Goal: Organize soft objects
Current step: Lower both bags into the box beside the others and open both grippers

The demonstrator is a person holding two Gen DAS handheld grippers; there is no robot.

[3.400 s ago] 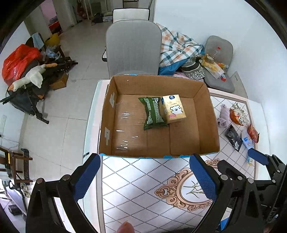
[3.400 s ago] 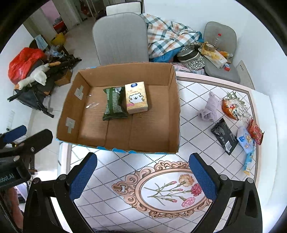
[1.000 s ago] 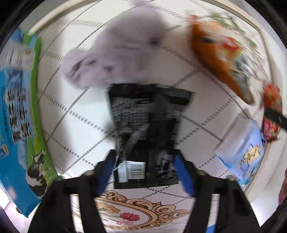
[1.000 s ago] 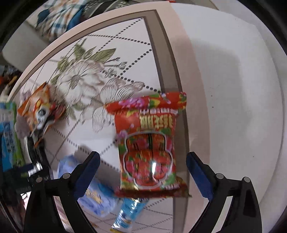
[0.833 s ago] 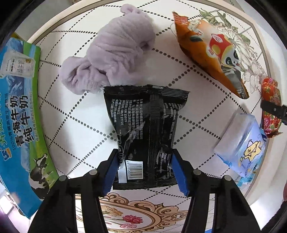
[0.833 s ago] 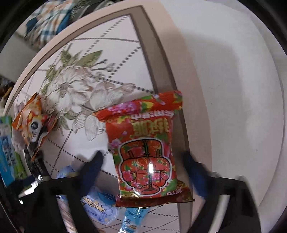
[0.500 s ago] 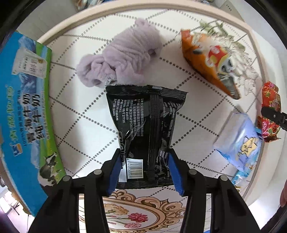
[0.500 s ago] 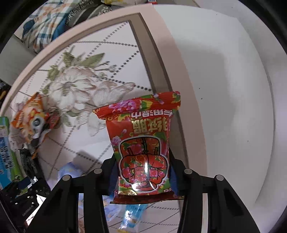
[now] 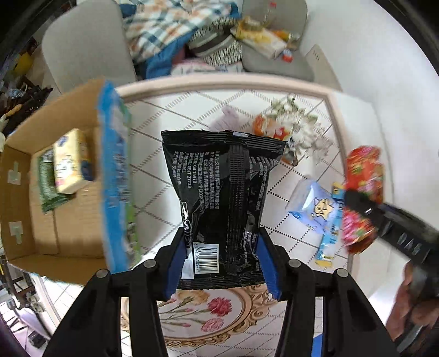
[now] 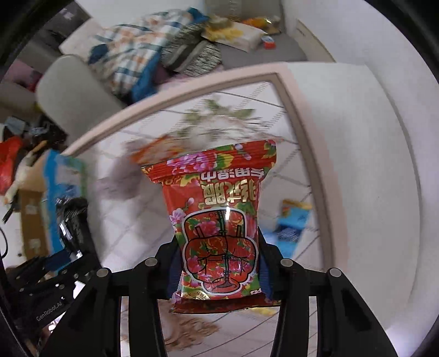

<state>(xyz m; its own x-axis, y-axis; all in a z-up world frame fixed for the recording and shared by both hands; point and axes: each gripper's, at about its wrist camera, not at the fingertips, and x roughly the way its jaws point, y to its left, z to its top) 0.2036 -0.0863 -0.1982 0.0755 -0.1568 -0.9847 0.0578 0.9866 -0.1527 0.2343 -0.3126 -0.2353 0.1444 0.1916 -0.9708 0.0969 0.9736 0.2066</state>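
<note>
My left gripper point(image 9: 222, 263) is shut on a black snack packet point(image 9: 222, 189) and holds it above the table. My right gripper point(image 10: 218, 266) is shut on a red flowered snack packet point(image 10: 219, 217), also lifted; that packet shows at the right of the left wrist view point(image 9: 362, 178). The cardboard box point(image 9: 68, 219) lies to the left and holds a green packet point(image 9: 46, 178) and a yellow tissue pack point(image 9: 70, 162). A lilac cloth point(image 9: 229, 116), an orange packet point(image 9: 269, 129) and a pale blue packet point(image 9: 315, 206) lie on the table.
The box's blue printed flap point(image 9: 116, 175) stands up between the box and the black packet. Grey chairs point(image 9: 87, 46) with a plaid blanket point(image 9: 170, 24) stand beyond the table's far edge. The white table rim point(image 10: 356, 137) runs on the right.
Both grippers have lifted their packets off the table and pulled back. The views now tilt up, so the box and chairs show again.
</note>
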